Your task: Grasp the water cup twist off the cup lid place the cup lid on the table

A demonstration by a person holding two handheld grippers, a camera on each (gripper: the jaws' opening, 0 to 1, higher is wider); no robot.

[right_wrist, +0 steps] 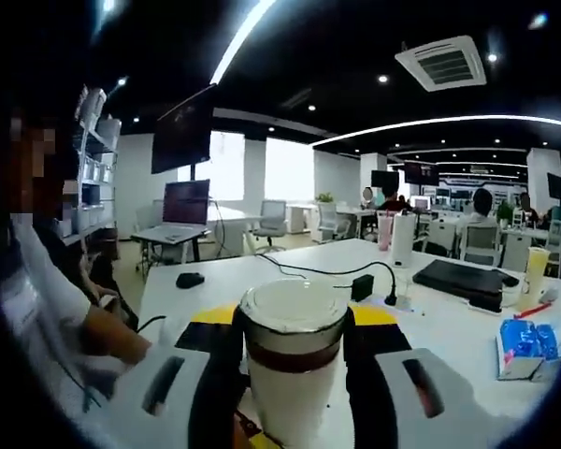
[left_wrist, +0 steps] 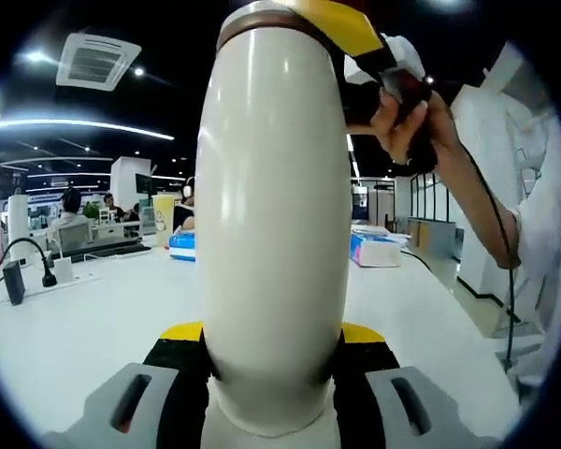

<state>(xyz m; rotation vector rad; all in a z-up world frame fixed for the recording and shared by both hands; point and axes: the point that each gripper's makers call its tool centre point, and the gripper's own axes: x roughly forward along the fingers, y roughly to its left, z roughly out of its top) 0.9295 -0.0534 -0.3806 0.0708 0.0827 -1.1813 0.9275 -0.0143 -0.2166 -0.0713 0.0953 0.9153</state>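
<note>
A tall cream water cup (left_wrist: 276, 215) stands up the middle of the left gripper view. My left gripper (left_wrist: 273, 341) is shut on its lower body, yellow-tipped fingers (left_wrist: 180, 332) pressed on either side. At the cup's top is a lid with a brown band (left_wrist: 262, 17). The right gripper (left_wrist: 355, 33), held by a person's hand (left_wrist: 402, 117), clamps that lid from the upper right. In the right gripper view the white lid (right_wrist: 294, 309) and its brown band (right_wrist: 294, 355) sit between the jaws of my right gripper (right_wrist: 294, 323), which is shut on it.
The white table (left_wrist: 93, 318) lies below the cup. It carries blue tissue packs (left_wrist: 374, 251) (right_wrist: 524, 348), a black adapter with cable (left_wrist: 14, 281), a charger (right_wrist: 362, 285), a mouse (right_wrist: 189, 279) and a black laptop (right_wrist: 467, 279). People sit at desks behind.
</note>
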